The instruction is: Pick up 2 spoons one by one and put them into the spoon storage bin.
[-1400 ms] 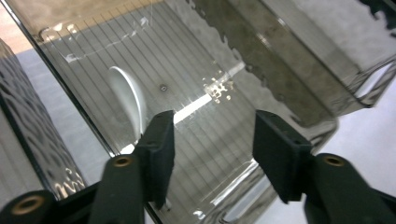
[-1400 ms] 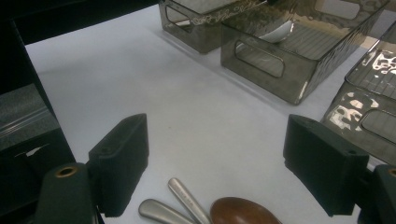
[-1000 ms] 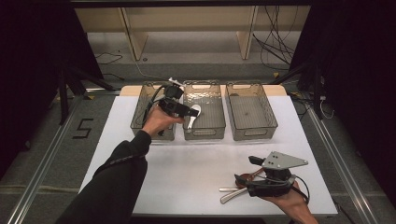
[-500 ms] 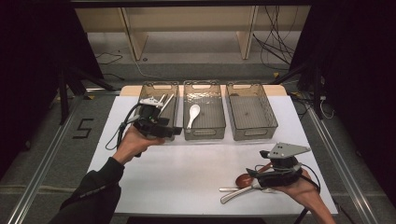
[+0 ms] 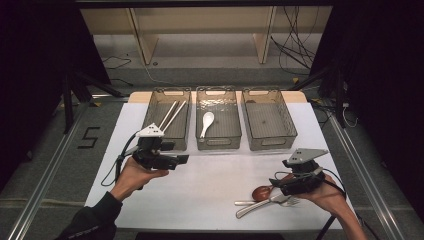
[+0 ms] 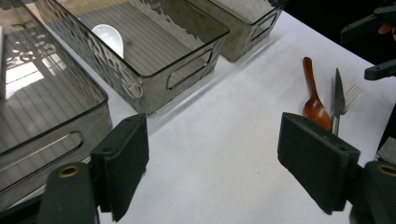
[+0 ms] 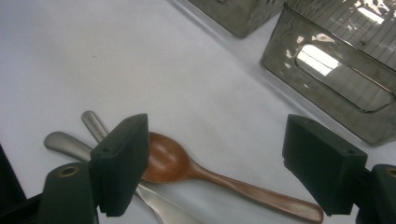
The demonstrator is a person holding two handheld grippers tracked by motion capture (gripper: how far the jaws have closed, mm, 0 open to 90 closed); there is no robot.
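Lab, black curtains, loose cables, railed floor

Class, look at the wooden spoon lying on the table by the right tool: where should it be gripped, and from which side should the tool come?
Probably the bare handle of the wooden spoon, from straight above, jaws across its width. It lies flat on the table, its bowl beside the metal fork and knife, so the handle's free stretch is clearest. The right tool hangs open over it.
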